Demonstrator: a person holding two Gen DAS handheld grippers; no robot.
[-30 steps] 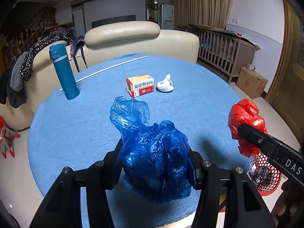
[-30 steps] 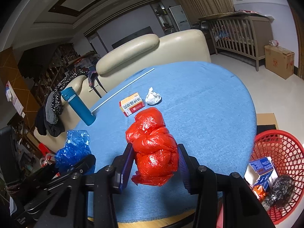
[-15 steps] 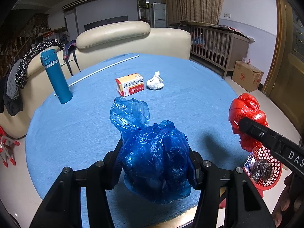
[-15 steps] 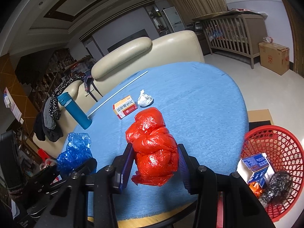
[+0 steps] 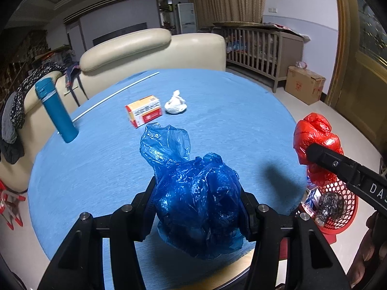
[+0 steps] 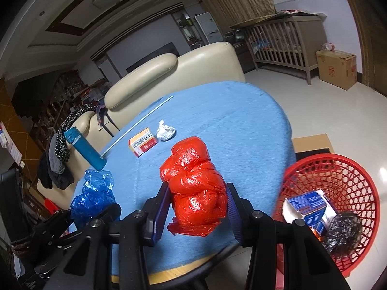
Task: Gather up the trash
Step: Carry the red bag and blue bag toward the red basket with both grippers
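Right wrist view, red load: the right gripper [image 6: 197,213] has its jaws clamped on a knotted red bag [image 6: 194,188], held above the near edge of the worktop [image 6: 232,120], well left of the red basket [image 6: 350,169] on the floor.
Left wrist view, blue load: the left gripper [image 5: 197,211] has its jaws clamped on a crumpled blue bag [image 5: 196,200], also over the near edge of the worktop.
Risk, slip: both bags are slick, compressible film. A soft bundle may squeeze out of the jaws and drop short of the basket.
Risk, snag: a loose blue flap stands above the grip. It could catch on the basket rim or on the other gripper.
Risk, collision: the two grippers sit near each other. Moving both to one basket may make them knock together.
Risk, miss: the basket already holds a blue carton [image 6: 307,205] and a dark wad [image 6: 343,229]. A bag released at the rim could roll out.
Remaining items: an orange box [image 5: 144,111] and a white crumpled wad [image 5: 175,106] lie mid-worktop, just beside each other.
Surface: round worktop under a blue cloth, with a teal bottle [image 5: 56,110] and a thin white rod [image 5: 116,95] at the far left.
Room: cream sofa [image 5: 150,48] behind, slatted crib and cardboard box at right, pale tiled floor.
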